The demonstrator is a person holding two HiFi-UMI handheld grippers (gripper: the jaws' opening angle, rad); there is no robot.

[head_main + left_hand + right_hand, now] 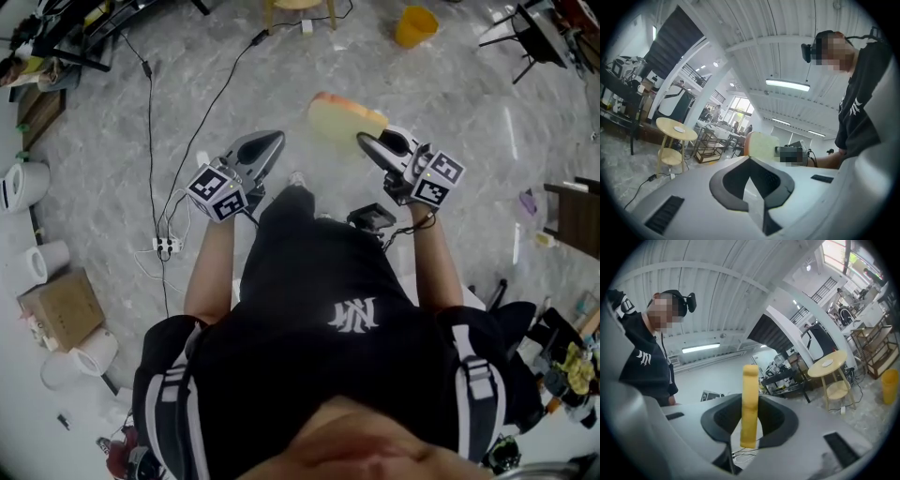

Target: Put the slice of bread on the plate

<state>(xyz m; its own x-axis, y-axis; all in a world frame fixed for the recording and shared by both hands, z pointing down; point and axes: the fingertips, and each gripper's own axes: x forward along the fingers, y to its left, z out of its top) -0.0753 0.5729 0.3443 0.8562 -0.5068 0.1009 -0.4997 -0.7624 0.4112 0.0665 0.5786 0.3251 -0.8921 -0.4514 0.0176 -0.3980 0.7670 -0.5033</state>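
My right gripper is shut on a slice of bread, pale with a tan crust, held out over the floor. In the right gripper view the slice of bread stands on edge between the jaws of the right gripper. My left gripper is beside it, shut and with nothing in it. From the left gripper the bread shows flat-on. A small white plate lies on a round wooden side table some way off, and the plate shows in the left gripper view too.
The person stands on a grey marble floor. A yellow bucket and a stool stand ahead. A black cable and a power strip lie on the left, near a cardboard box and paper rolls. A dark chair is at the right.
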